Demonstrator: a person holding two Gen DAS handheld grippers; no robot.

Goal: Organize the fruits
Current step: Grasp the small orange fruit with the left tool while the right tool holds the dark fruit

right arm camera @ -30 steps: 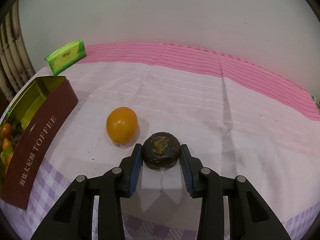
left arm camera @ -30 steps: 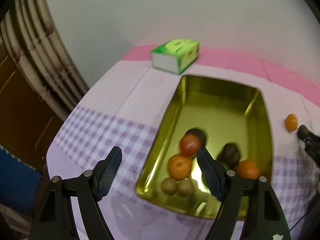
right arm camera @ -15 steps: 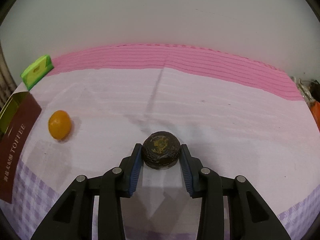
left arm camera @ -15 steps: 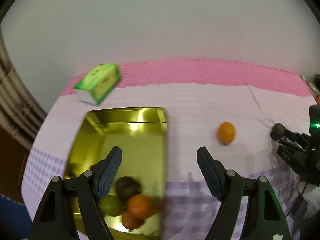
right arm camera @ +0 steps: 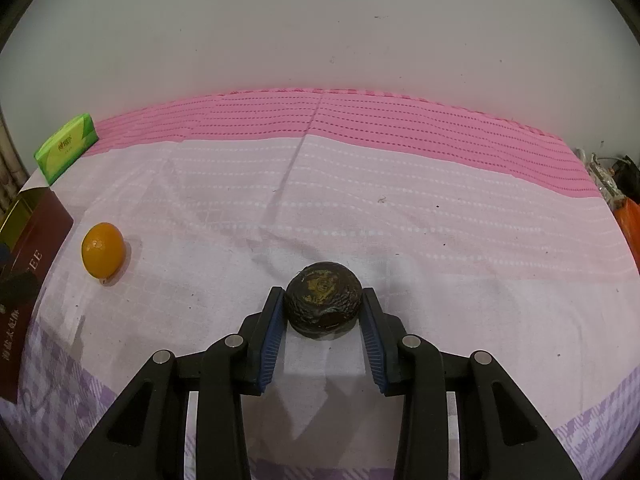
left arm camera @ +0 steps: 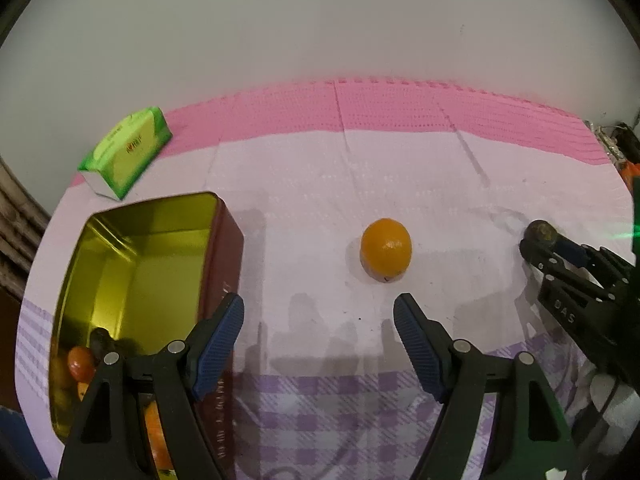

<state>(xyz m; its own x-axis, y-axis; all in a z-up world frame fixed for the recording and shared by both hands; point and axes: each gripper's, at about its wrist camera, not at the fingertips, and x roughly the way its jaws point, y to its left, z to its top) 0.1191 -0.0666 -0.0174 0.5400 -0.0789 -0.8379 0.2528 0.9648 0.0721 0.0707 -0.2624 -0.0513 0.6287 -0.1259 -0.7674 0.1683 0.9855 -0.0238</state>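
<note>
My right gripper (right arm camera: pixel 323 312) is shut on a dark wrinkled fruit (right arm camera: pixel 323 304) just above the pink cloth; it also shows at the right of the left wrist view (left arm camera: pixel 540 236). An orange (left arm camera: pixel 385 249) lies alone on the cloth, ahead of my open, empty left gripper (left arm camera: pixel 319 316); it shows far left in the right wrist view (right arm camera: pixel 102 249). A dark red tin (left arm camera: pixel 224 248) with a gold inside stands at the left and holds several fruits (left arm camera: pixel 80 362) at its near end.
A green tissue pack (left arm camera: pixel 127 149) lies at the back left, beyond the tin. The tin's side (right arm camera: pixel 32 240) edges the right wrist view. A grey wall (left arm camera: pixel 320 20) backs the table. Clutter (right arm camera: pixel 616 180) sits off the table's far right edge.
My left gripper has swung right from over the tin to face the lone orange. My right gripper, still holding the dark fruit, has turned right, away from the tin.
</note>
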